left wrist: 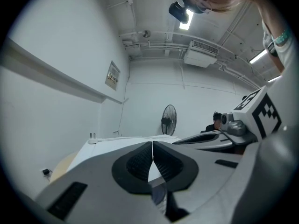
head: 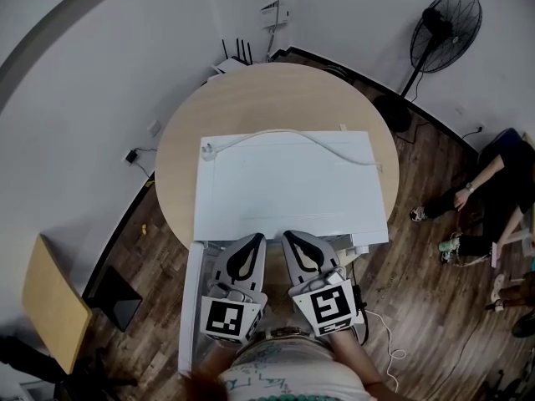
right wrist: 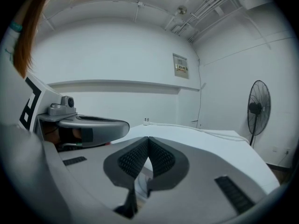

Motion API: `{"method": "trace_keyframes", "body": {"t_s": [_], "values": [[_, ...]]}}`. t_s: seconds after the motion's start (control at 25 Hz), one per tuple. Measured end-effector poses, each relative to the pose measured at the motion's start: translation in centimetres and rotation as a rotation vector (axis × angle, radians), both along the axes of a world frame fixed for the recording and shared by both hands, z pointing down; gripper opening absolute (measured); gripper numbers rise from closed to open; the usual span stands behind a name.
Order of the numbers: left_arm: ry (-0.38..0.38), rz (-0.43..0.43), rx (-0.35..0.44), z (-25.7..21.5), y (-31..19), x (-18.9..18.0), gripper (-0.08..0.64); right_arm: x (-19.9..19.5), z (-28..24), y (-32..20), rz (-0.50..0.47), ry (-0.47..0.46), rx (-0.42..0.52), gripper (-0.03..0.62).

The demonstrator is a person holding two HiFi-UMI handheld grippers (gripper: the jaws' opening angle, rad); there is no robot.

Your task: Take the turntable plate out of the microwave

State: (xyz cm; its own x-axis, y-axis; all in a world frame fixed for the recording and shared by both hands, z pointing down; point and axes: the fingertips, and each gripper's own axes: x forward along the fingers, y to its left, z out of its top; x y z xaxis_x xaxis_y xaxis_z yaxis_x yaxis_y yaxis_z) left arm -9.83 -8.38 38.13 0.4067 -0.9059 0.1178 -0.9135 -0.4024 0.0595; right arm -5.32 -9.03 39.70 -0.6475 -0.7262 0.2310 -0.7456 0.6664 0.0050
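A white microwave point(head: 284, 182) stands on a round wooden table point(head: 251, 90), seen from above; its top also fills the left gripper view point(left wrist: 117, 141) and the right gripper view point(right wrist: 196, 139). Its door point(head: 191, 307) hangs open at the lower left. The turntable plate is hidden under the microwave's top. My left gripper point(head: 251, 241) point(left wrist: 152, 144) and right gripper point(head: 292, 237) point(right wrist: 148, 139) are side by side at the microwave's front edge, both shut with nothing seen held. Each gripper shows in the other's view: the right gripper point(left wrist: 219, 139), the left gripper point(right wrist: 88, 125).
A white cord point(head: 284, 134) with its plug point(head: 207, 151) lies across the microwave's top. A standing fan point(head: 445, 21) is at the back right. A person point(head: 493, 190) sits on the floor at the right. A wooden board point(head: 50, 303) stands at the lower left.
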Motion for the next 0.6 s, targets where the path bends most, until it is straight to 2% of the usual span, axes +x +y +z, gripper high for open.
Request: {"method": "trace_keyframes", "body": {"t_s": [0.32,0.6], "values": [[-0.006,0.026,-0.06,2.2,0.5,0.7,0.017,0.2,2.3,0.8,-0.014,0.018,-0.068,-0.009],[-0.013,0.04,-0.148,5.1,1.4,0.9,0.015,0.0,5.6,1.6,-0.055,0.073,-0.119,-0.009]]}}
